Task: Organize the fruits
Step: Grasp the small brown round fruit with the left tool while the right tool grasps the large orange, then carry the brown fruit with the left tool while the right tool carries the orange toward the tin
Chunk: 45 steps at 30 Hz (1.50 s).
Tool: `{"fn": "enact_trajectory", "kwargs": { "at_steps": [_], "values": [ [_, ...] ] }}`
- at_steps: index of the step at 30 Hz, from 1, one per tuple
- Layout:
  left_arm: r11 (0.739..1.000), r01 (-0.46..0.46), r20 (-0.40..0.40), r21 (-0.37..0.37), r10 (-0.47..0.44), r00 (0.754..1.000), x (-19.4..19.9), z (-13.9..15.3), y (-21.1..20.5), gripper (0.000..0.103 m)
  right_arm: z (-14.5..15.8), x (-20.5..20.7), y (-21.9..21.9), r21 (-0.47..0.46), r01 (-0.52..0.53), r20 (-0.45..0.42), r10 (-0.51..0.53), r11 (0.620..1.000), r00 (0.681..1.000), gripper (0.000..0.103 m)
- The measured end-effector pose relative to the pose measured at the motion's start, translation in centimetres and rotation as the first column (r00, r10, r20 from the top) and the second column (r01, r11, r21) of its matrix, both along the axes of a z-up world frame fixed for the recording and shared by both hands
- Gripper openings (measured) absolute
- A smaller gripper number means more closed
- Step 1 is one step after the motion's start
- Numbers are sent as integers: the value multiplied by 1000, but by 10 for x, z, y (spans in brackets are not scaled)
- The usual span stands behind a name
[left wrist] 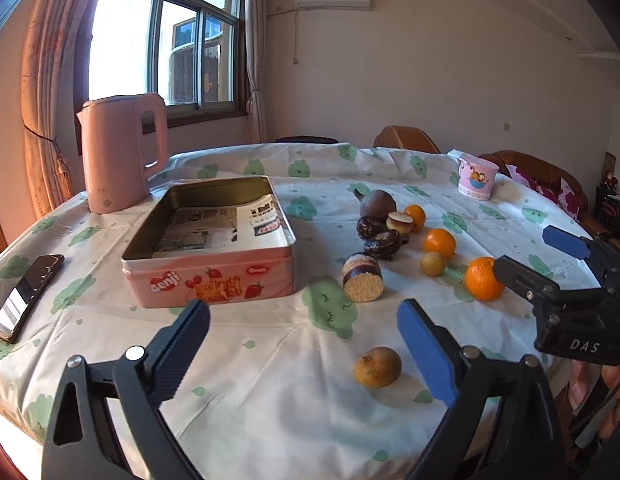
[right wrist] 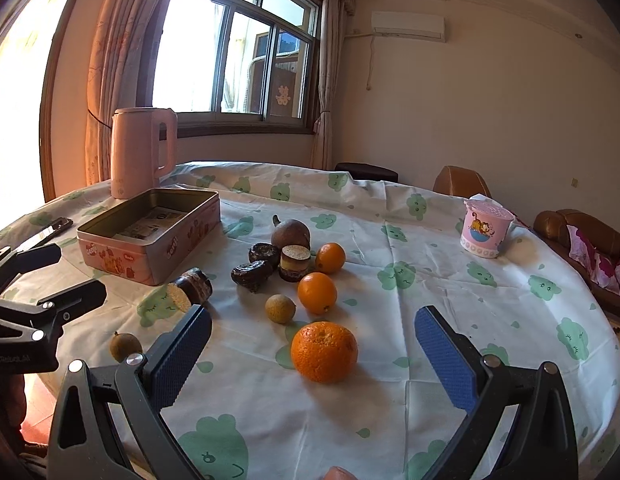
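Both grippers hover with jaws spread wide, holding nothing. The nearest orange [right wrist: 324, 351] lies on the desk between the right gripper [right wrist: 313, 346] jaws; a longan [left wrist: 377, 366] sits between the left gripper [left wrist: 304, 342] jaws.

Three oranges lie on the surface: one near [right wrist: 324, 351], one in the middle [right wrist: 317, 293], one far [right wrist: 330, 257]. Two small tan round fruits [right wrist: 280, 309] [right wrist: 126, 346], one dark brown round fruit [right wrist: 290, 233], four chocolate-coated cakes [right wrist: 190, 289] [right wrist: 254, 274] [right wrist: 264, 253] [right wrist: 295, 262], one pink tin [right wrist: 150, 256], one pink kettle [right wrist: 142, 152], one pink cup [right wrist: 485, 232], one phone [left wrist: 28, 296]
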State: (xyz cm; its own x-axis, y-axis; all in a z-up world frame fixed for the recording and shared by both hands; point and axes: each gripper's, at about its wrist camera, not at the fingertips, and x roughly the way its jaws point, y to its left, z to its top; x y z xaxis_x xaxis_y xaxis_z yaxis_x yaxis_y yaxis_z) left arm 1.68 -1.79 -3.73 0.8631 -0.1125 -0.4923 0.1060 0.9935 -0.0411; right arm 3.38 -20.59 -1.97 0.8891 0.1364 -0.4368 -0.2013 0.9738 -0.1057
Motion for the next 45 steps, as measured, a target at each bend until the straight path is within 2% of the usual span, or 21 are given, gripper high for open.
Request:
{"fn": "enact_trajectory", "kwargs": {
  "at_steps": [1, 2, 3, 5, 9, 10, 12, 15, 20, 30, 36, 45],
  "values": [
    [1000, 24, -20, -6, -24, 1000, 1, -4, -6, 83, -3, 3, -3, -1, 6, -11, -6, 1000, 1000, 102],
    [999, 45, -33, -10, -45, 998, 1, -7, -10, 81, -6, 7, -5, -7, 10, -27, -11, 1000, 1000, 101],
    [998, 61, -39, -9, -61, 997, 0, -9, -15, 81, -8, 10, -7, -9, 14, -44, -14, 1000, 999, 99],
    [997, 78, -47, 12, -78, 996, -1, -13, -23, 81, -12, 14, -11, 2, 7, -72, -7, 1000, 997, 90],
    [996, 90, -82, 9, -89, 993, 3, -19, -24, 81, -19, 20, -13, 6, -5, -104, 5, 1000, 995, 83],
    [996, 91, -98, 3, -90, 991, 5, -21, -24, 77, -20, 22, -13, 14, -10, -114, 12, 1000, 993, 79],
    [995, 101, -134, -15, -103, 986, 11, -28, -21, 63, -23, 25, -13, 21, -17, -137, 19, 1000, 990, 74],
    [995, 98, -131, -24, -101, 986, 12, -30, -18, 58, -28, 29, -14, 36, -28, -167, 34, 999, 985, 67],
    [995, 96, -126, -4, -96, 987, 13, -31, -16, 30, -36, 36, -15, 61, -45, -211, 57, 997, 976, 50],
    [997, 78, -111, -13, -79, 991, 14, -27, -8, 30, -32, 31, -17, 88, -75, -171, 89, 993, 981, 49],
    [998, 59, -73, 27, -57, 996, 14, -19, -7, 30, -24, 27, -10, 86, -119, -133, 129, 989, 983, 49],
    [999, 15, -24, 44, -14, 1000, 23, -2, 10, 30, -6, 30, 16, 59, -208, -83, 213, 976, 974, 49]
  ]
}}
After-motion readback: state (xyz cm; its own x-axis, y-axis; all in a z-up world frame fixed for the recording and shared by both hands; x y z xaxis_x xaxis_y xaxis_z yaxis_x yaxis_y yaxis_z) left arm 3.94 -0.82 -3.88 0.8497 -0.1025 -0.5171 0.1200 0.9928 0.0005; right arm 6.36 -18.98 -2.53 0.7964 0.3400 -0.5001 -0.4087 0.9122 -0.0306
